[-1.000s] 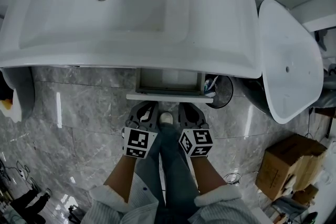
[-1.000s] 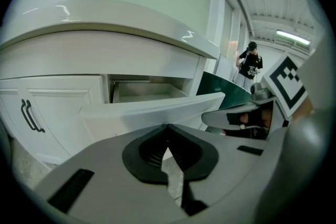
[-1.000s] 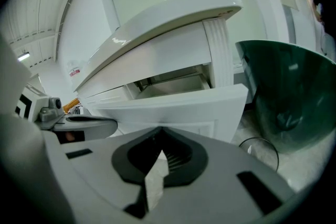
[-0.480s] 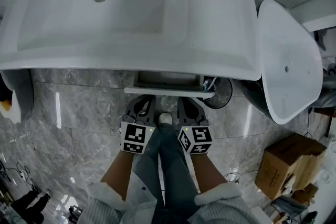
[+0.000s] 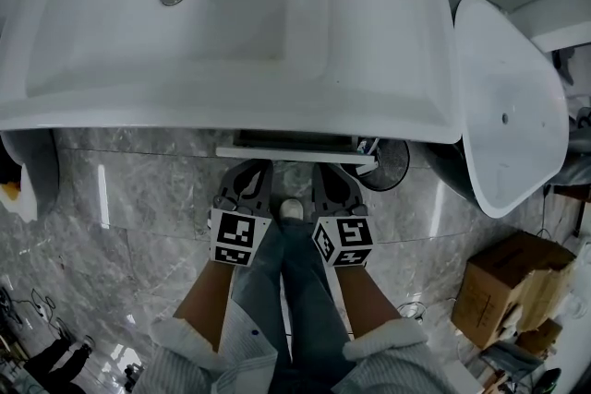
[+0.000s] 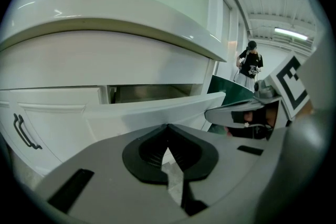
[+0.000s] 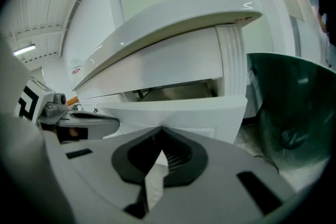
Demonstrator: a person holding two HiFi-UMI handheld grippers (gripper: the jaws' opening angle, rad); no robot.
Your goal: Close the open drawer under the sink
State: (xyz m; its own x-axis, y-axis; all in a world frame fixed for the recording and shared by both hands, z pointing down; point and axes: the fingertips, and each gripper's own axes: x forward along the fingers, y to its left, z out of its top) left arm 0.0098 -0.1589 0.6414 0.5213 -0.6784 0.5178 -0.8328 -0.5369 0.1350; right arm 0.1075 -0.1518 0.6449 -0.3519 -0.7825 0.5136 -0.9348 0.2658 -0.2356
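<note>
Change: The white flat-fronted drawer (image 5: 295, 154) sticks out less from under the sink's front edge than a second ago. Both grippers have followed it inward.
Drawer: It sits below the white ceramic sink (image 5: 369, 60), right of the middle of that front edge. It is not yet home: both gripper views show a dark slot of its inside above the front panel (image 6: 157, 113).
Left gripper: The left gripper (image 5: 254, 169) is clenched tip to tip with nothing between the jaws. Its tips meet the left half of the drawer front, seemingly touching it.
Right gripper: The right gripper (image 5: 325, 169) is likewise clenched and empty, with its tips against the right half of the front.
Deciding relation: The front panel lies straight ahead of both grippers. Its long axis runs left to right across them, parallel to the sink's front edge, and neither gripper is nearer. An even push away from the person should carry it in without skewing.
Progress: Probably most of the travel is done.
Surroundings: A dark wire bin (image 5: 392, 163) stands just beside the drawer's right end, on the grey marble floor (image 5: 148, 198).
</note>
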